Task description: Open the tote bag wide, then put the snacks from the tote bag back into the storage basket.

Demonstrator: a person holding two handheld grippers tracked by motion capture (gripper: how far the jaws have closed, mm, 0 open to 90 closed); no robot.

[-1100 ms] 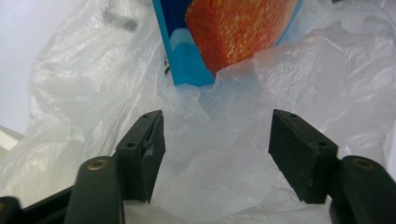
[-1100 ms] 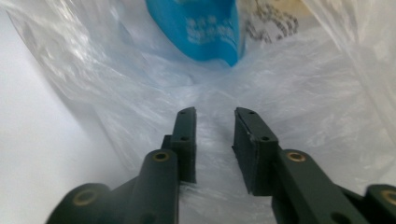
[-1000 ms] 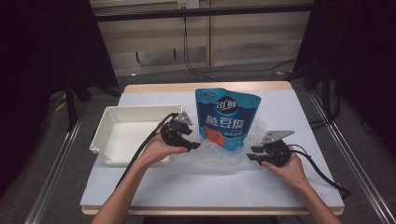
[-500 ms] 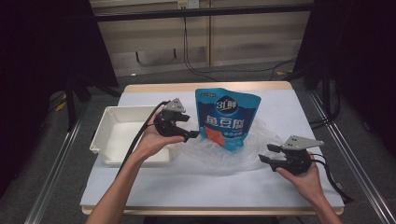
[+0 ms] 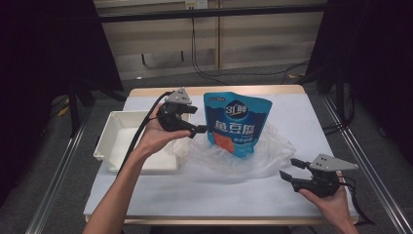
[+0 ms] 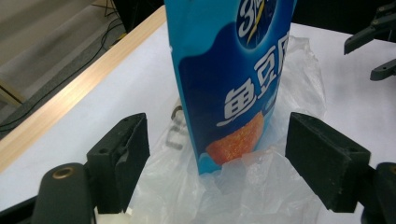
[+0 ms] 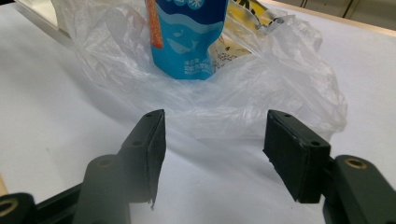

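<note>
Both claws, left claw (image 5: 198, 120) and right claw (image 5: 288, 169), have just been opening wide and hold nothing, so the blue pouch (image 5: 235, 124) standing ahead of them in the loose plastic bag (image 5: 258, 158) could easily tip over unsupported.

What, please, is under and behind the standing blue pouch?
The blue printed stand-up pouch stands in a crumpled clear plastic bag on the white table. Behind it, a yellowish printed packet peeks out, mostly covered.

blue pouch (image 5: 236, 124) upright in crumpled clear plastic bag (image 5: 253, 158)
</note>
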